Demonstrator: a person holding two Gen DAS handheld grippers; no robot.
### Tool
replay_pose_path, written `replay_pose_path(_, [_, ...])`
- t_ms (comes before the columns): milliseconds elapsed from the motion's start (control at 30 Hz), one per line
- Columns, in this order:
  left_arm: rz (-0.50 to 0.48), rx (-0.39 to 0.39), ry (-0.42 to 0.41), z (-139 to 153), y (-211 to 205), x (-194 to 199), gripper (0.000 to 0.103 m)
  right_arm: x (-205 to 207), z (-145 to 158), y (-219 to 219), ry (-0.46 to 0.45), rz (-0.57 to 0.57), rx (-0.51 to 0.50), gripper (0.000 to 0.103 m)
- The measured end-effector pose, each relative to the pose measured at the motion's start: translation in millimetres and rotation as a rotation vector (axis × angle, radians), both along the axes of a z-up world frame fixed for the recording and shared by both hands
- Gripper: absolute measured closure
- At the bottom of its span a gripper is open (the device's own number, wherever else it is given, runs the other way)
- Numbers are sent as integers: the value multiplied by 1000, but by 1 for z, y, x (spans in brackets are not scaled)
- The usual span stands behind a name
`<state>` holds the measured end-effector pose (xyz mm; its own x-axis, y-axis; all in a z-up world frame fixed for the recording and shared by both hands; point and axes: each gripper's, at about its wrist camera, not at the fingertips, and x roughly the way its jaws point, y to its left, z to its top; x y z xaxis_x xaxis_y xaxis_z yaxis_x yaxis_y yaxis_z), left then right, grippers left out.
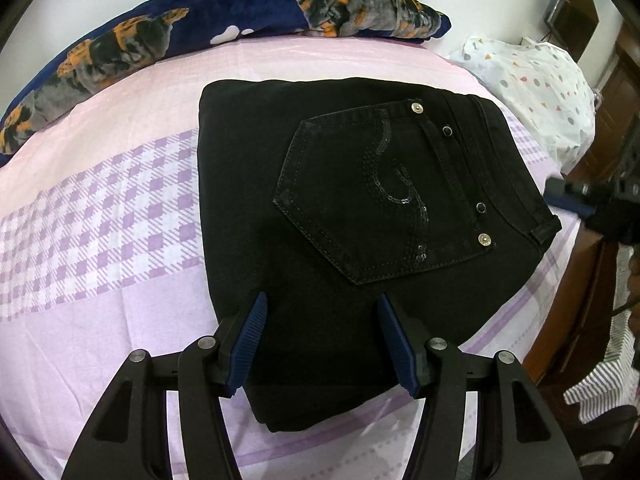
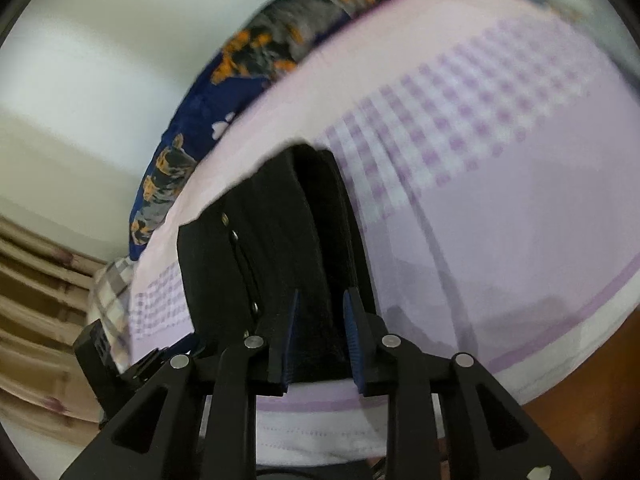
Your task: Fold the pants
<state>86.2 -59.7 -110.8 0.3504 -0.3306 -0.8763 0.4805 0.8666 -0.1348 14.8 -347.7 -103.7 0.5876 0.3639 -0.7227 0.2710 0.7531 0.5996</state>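
Note:
Black jeans (image 1: 304,184) lie folded into a compact rectangle on the bed, back pocket with sequin swirl (image 1: 384,192) facing up. My left gripper (image 1: 322,304) is open, its blue pads hovering over the near part of the folded pants, holding nothing. In the right wrist view, my right gripper (image 2: 322,300) sits at the edge of the folded stack (image 2: 280,232), its blue pads on either side of the thick fabric layers; the view is blurred, and the jaws are fairly close around the stack. The right gripper also shows at the far right of the left wrist view (image 1: 568,196).
The bed has a pink and lilac checked sheet (image 1: 100,208). A navy blanket with orange and grey dog print (image 1: 224,20) lies along the far side. A white spotted pillow (image 1: 536,80) is at the far right. Wooden furniture (image 1: 580,312) stands beside the bed.

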Motion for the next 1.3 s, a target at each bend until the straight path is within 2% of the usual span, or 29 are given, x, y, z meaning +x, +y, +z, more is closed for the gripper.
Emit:
replay_pose_path(133, [1, 5, -4, 0, -1, 0, 45, 18, 25, 8, -78, 16, -56, 80])
replay_pose_path(267, [0, 15, -14, 0, -2, -2, 45, 45, 31, 18, -92, 12, -82, 81])
replay_pose_path(433, [-2, 25, -21, 0, -3, -2, 44, 70, 25, 29, -76, 11, -121, 81])
replay_pose_path(600, [-5, 30, -26, 1, -4, -3, 44, 81, 8, 36, -30, 39, -242, 84])
replay_pose_path(767, [-2, 20, -26, 2, -1, -2, 44, 70, -10, 36, 9, 52, -240, 88])
replay_pose_path(867, [19, -6, -33, 8, 6, 0, 44, 59, -15, 37, 24, 69, -234, 88])
replay_pose_path(1067, [123, -155, -25, 27, 46, 17, 44, 35, -18, 38, 30, 82, -201, 88])
replay_pose_path(1200, [187, -168, 17, 22, 64, 32, 44, 23, -18, 35, 26, 88, -177, 88])
replay_pose_path(1300, [212, -218, 85, 14, 73, 38, 44, 19, -16, 33, 21, 105, -155, 88])
